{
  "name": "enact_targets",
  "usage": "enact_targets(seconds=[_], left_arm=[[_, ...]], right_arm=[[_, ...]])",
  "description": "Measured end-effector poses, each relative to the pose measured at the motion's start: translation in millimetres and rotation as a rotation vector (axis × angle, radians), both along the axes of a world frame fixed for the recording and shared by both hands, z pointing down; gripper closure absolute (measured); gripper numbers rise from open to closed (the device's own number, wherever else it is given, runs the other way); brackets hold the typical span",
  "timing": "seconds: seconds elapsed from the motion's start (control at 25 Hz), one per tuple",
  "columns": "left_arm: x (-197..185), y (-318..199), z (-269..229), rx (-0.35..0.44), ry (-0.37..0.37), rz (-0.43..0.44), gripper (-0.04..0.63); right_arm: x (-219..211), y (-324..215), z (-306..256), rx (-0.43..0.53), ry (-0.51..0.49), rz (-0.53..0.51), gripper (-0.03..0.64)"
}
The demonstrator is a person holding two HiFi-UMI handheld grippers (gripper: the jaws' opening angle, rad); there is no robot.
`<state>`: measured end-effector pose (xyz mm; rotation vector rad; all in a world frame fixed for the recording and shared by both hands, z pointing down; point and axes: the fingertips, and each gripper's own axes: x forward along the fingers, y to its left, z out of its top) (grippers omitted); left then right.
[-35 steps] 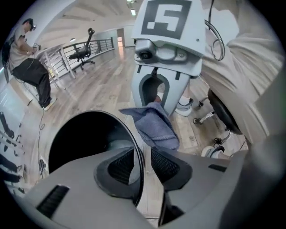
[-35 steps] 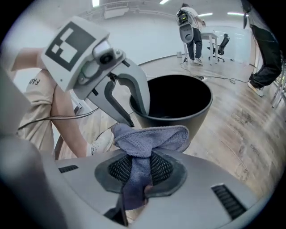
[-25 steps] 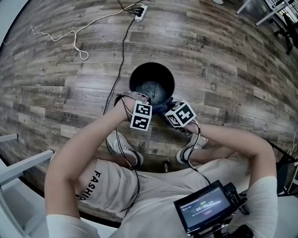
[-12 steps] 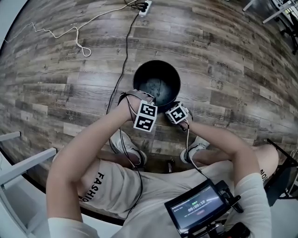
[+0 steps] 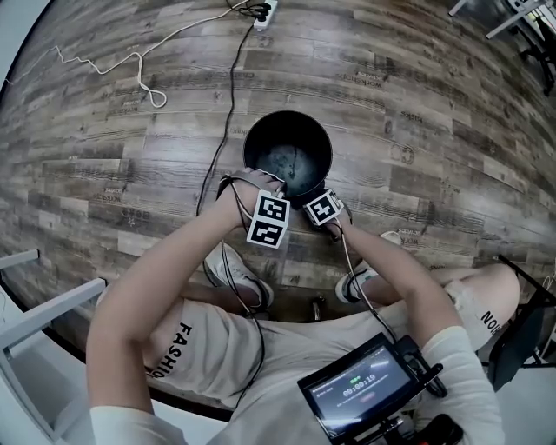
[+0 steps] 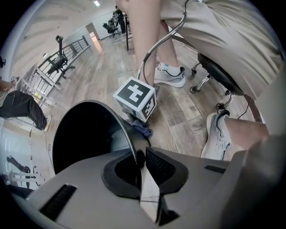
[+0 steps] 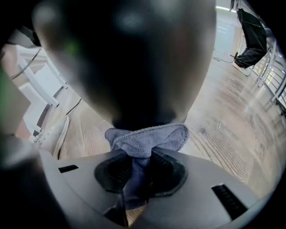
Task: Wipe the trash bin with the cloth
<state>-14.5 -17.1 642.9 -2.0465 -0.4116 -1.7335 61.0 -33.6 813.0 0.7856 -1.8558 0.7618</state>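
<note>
A round black trash bin (image 5: 287,149) stands on the wood floor, open at the top. My left gripper (image 5: 263,193) is at its near rim, and in the left gripper view (image 6: 139,162) it is shut on the thin rim edge (image 6: 130,138). My right gripper (image 5: 321,209) sits low beside the bin's near right side. It is shut on a blue-grey cloth (image 7: 147,138), whose bunched end presses on the bin's dark outer wall (image 7: 134,62). From the left gripper view the cloth (image 6: 142,130) shows under the right gripper's marker cube (image 6: 135,97).
A black cable (image 5: 229,96) and a white cord (image 5: 139,74) run across the floor to a power strip (image 5: 263,15) at the back. The person's shoes (image 5: 231,275) rest just behind the bin. A stool base (image 6: 210,80) and a screen device (image 5: 360,391) are near.
The right gripper has gone down along the bin's outer wall with the cloth, from near the rim to low on the side. The left gripper has stayed on the rim.
</note>
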Motion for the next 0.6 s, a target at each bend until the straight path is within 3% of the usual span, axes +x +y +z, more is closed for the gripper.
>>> enact_targets(seconds=[0.08, 0.2, 0.4, 0.48, 0.52, 0.6], left_arm=[[-2.3, 5.2, -0.1, -0.033, -0.009, 0.005, 0.539], [-13.2, 6.8, -4.6, -0.069, -0.019, 0.014, 0.422], [-42.2, -18.1, 0.4, 0.027, -0.087, 0.094, 0.42], [-38.7, -24.8, -0.7, 0.042, -0.068, 0.064, 0.442], [-36.6, -26.0, -1.3, 0.042, -0.069, 0.041, 0.493], [-35.2, -24.2, -0.9, 0.037, -0.096, 0.011, 0.509]], right_arm=[[-1.9, 7.3, -12.1, -0.015, -0.021, -0.011, 0.54], [-5.2, 34.5, -36.0, -0.088, -0.086, 0.023, 0.54], [-10.9, 66.1, -102.7, -0.11, -0.167, -0.014, 0.54], [-15.6, 67.2, -134.7, -0.084, -0.192, -0.037, 0.54], [-18.5, 65.9, -151.0, -0.068, -0.203, -0.047, 0.54], [-25.0, 59.1, -182.9, -0.022, -0.222, -0.071, 0.54]])
